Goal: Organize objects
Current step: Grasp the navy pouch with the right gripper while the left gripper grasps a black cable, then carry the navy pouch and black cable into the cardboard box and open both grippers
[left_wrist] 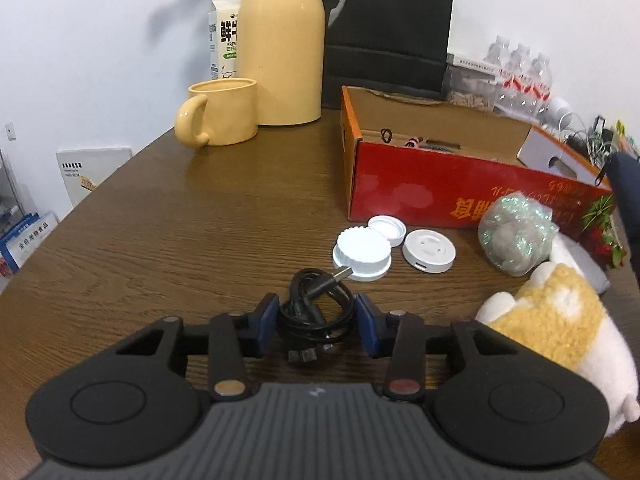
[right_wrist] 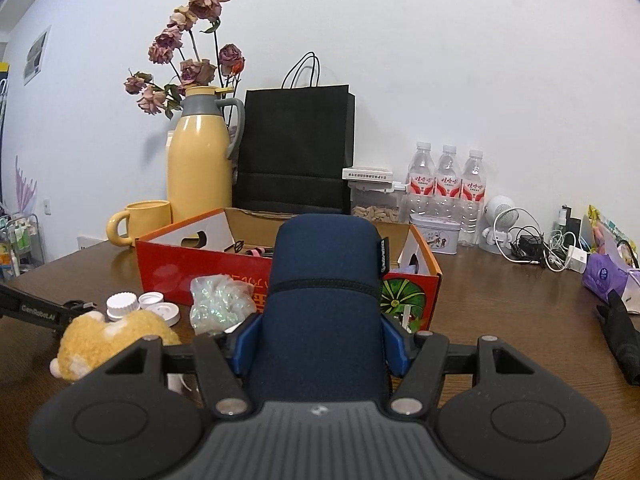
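Coiled black cable (left_wrist: 316, 312) between left tongs (left_wrist: 316, 322), plug pointing up-right.

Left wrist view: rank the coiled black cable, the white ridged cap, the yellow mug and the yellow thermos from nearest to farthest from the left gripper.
1. Coiled black cable: between the left gripper fingers.
2. White ridged cap: just beyond, slightly right.
3. Yellow mug: far left.
4. Yellow thermos: behind the mug.

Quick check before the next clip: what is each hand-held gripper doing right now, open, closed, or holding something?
Left hand-held gripper: closed on the coiled black cable, blue pads at both sides.
Right hand-held gripper: closed on the navy blue pouch, held upright.
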The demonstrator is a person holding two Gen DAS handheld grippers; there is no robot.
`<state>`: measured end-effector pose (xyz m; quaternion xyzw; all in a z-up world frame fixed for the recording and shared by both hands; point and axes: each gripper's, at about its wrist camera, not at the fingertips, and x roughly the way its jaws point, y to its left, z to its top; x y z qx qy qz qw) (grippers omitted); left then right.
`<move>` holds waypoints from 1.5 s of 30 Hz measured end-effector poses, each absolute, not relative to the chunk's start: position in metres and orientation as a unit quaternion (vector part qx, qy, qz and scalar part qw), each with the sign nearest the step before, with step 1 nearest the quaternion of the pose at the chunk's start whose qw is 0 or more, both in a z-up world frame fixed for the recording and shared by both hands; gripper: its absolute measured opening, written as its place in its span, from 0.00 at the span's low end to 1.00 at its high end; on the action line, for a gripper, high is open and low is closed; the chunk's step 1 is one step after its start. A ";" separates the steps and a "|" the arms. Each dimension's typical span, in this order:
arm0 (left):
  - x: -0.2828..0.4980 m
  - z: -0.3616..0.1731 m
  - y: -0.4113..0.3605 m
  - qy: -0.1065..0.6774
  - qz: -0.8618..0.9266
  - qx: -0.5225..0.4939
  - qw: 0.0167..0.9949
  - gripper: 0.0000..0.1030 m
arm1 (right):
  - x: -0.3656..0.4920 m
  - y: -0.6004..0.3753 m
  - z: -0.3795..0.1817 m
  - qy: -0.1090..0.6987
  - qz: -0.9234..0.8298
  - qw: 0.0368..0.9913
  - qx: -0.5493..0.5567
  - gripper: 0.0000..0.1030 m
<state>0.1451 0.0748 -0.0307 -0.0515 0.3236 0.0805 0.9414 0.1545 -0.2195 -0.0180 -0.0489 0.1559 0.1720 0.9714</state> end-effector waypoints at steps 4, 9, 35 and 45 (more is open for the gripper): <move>0.143 -0.030 0.078 0.317 0.091 -0.061 0.942 0.40 | 0.154 -0.219 -0.018 0.155 0.172 0.972 -0.049 0.59; 0.140 -0.024 0.078 0.309 0.096 -0.069 0.944 0.40 | 0.155 -0.218 -0.018 0.158 0.172 0.971 -0.050 0.59; 0.236 0.060 -0.011 0.205 0.002 -0.056 0.977 0.40 | 0.233 -0.204 0.028 0.133 0.185 0.973 -0.029 0.59; 0.305 0.046 -0.016 0.231 0.012 -0.067 0.971 0.40 | 0.310 -0.194 0.018 0.166 0.169 0.971 -0.020 0.59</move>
